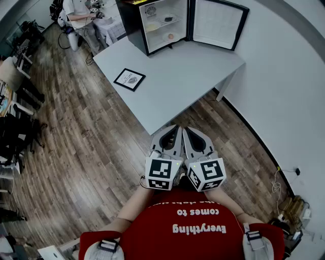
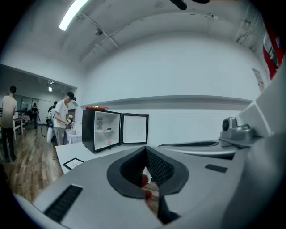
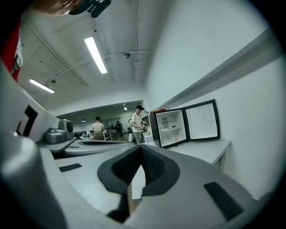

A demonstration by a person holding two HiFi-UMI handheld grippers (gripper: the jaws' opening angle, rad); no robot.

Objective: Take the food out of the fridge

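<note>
A black mini fridge (image 1: 152, 23) stands open at the far end of the white table (image 1: 177, 86), its door (image 1: 216, 23) swung to the right. On its lower shelf lies a pink food item on a plate (image 1: 170, 36), and a dark item (image 1: 167, 19) sits on the upper shelf. Both grippers are held side by side close to my body, short of the table's near corner and far from the fridge. My left gripper (image 1: 176, 128) (image 2: 145, 150) is shut with nothing held. My right gripper (image 1: 187, 130) (image 3: 142, 148) is likewise shut and empty. Each gripper view shows the fridge (image 2: 107, 129) (image 3: 174, 127) ahead.
A black-framed picture (image 1: 129, 79) lies flat on the table's left side. A person (image 1: 81, 15) stands beyond the table at the far left next to another table. A white wall (image 1: 284, 76) runs along the right. Wooden floor (image 1: 76, 132) lies to my left.
</note>
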